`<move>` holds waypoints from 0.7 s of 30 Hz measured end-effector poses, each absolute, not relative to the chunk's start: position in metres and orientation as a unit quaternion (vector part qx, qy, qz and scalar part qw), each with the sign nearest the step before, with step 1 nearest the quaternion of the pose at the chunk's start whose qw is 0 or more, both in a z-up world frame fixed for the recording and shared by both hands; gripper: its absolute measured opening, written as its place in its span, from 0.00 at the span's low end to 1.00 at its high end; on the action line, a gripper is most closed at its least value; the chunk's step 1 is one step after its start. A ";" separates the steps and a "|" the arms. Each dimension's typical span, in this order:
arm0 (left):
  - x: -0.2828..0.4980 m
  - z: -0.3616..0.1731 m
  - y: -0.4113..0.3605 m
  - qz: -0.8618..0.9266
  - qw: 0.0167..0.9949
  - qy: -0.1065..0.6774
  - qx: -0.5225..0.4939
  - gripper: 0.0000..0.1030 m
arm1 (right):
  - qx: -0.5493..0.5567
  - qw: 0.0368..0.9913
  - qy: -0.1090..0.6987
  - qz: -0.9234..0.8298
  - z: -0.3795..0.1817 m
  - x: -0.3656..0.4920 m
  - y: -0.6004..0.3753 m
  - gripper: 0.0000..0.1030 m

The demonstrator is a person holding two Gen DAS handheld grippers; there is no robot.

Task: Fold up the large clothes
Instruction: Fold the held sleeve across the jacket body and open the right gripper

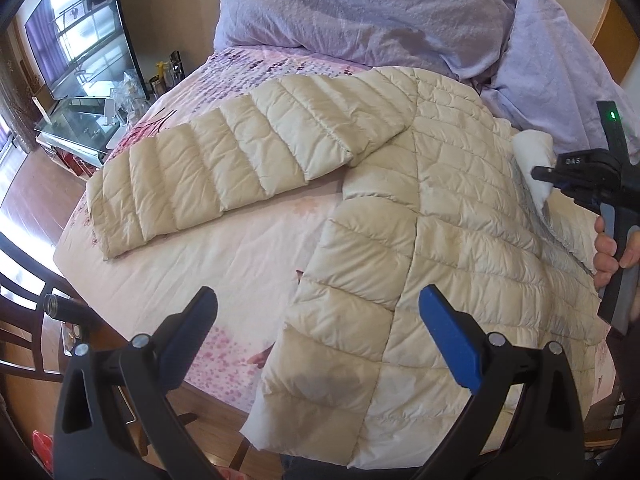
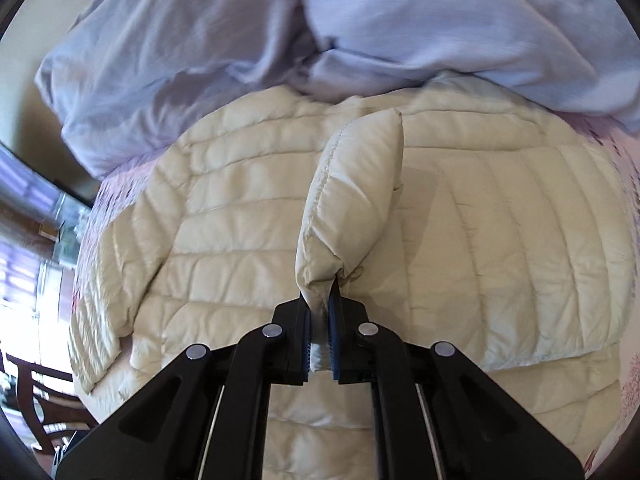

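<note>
Jacket (image 2: 248,216) sleeve pinched by right gripper (image 2: 320,320) over bed (image 1: 240,256).

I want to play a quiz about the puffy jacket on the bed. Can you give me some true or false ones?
1. The jacket is cream coloured. True.
2. The right gripper is empty. False: its jaws are shut on a sleeve end.
3. The left gripper has its jaws wide open. True, and nothing is between them.
4. The other sleeve is folded over the jacket. False: it lies stretched out to the side on the bed.
5. A purple quilt is bunched up beyond the jacket. True.
6. The jacket is hanging on a chair. False: it lies spread on the bed.
</note>
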State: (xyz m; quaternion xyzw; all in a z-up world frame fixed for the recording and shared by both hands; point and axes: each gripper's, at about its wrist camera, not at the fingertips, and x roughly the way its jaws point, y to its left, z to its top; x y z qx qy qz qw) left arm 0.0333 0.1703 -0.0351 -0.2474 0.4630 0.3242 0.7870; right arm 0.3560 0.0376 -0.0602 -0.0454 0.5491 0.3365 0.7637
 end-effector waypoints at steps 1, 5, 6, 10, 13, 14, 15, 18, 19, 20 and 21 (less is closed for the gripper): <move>0.033 -0.035 0.171 0.325 0.786 0.463 -0.248 0.97 | -0.050 0.759 0.552 0.341 -0.062 0.353 0.041 0.11; 0.029 -0.036 0.176 0.330 0.784 0.462 -0.251 0.97 | -0.059 0.744 0.564 0.353 -0.064 0.349 0.042 0.49; 0.028 -0.036 0.178 0.333 0.783 0.462 -0.252 0.97 | -0.052 0.746 0.561 0.355 -0.061 0.350 0.039 0.56; 0.025 -0.039 0.187 0.339 0.778 0.457 -0.267 0.97 | -0.007 0.766 0.532 0.360 -0.035 0.361 0.018 0.57; 0.022 -0.040 0.194 0.346 0.773 0.454 -0.277 0.97 | -0.023 0.797 0.516 0.313 -0.036 0.373 0.004 0.57; 0.021 -0.041 0.197 0.348 0.771 0.453 -0.282 0.97 | -0.039 0.804 0.517 0.290 -0.042 0.377 0.001 0.57; 0.020 -0.042 0.200 0.349 0.769 0.453 -0.286 0.97 | -0.049 0.807 0.520 0.275 -0.046 0.379 0.000 0.57; 0.017 -0.043 0.207 0.339 0.771 0.447 -0.302 0.97 | -0.063 0.802 0.540 0.246 -0.068 0.384 -0.006 0.57; 0.016 -0.044 0.209 0.337 0.771 0.446 -0.305 0.97 | -0.061 0.798 0.548 0.245 -0.074 0.384 -0.005 0.57; 0.015 -0.044 0.211 0.339 0.770 0.446 -0.305 0.97 | -0.062 0.793 0.555 0.244 -0.080 0.383 -0.002 0.57; 0.014 -0.045 0.215 0.343 0.767 0.448 -0.305 0.97 | -0.064 0.792 0.556 0.244 -0.082 0.381 0.000 0.59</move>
